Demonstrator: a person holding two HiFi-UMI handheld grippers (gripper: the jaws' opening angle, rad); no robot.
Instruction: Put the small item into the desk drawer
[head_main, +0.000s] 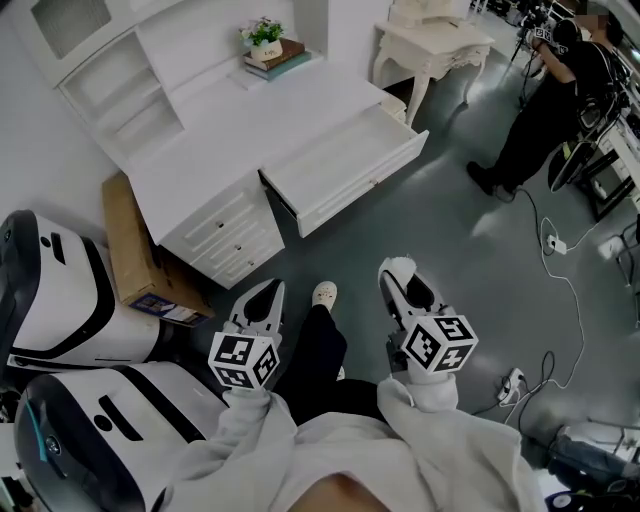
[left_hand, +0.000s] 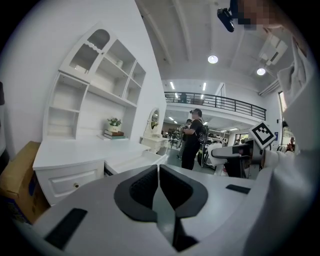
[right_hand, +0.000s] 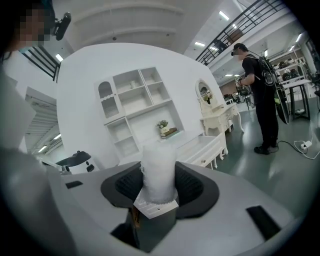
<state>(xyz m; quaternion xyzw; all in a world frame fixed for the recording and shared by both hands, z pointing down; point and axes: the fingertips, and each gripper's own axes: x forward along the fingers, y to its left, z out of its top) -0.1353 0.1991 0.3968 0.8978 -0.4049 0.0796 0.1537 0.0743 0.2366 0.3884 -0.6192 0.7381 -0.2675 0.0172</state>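
The white desk stands ahead of me with its wide drawer pulled open; nothing shows inside it. My right gripper is held low near my body, well short of the drawer, and is shut on a small white frosted item that stands up between the pads. The drawer shows beyond that item in the right gripper view. My left gripper hovers beside my knee, jaws together with nothing in them. The left gripper view has the drawer off to the left.
A potted plant on books sits at the back of the desk. A cardboard box leans at its left side, next to white machines. A person stands at the far right by a white dressing table. Cables lie on the floor.
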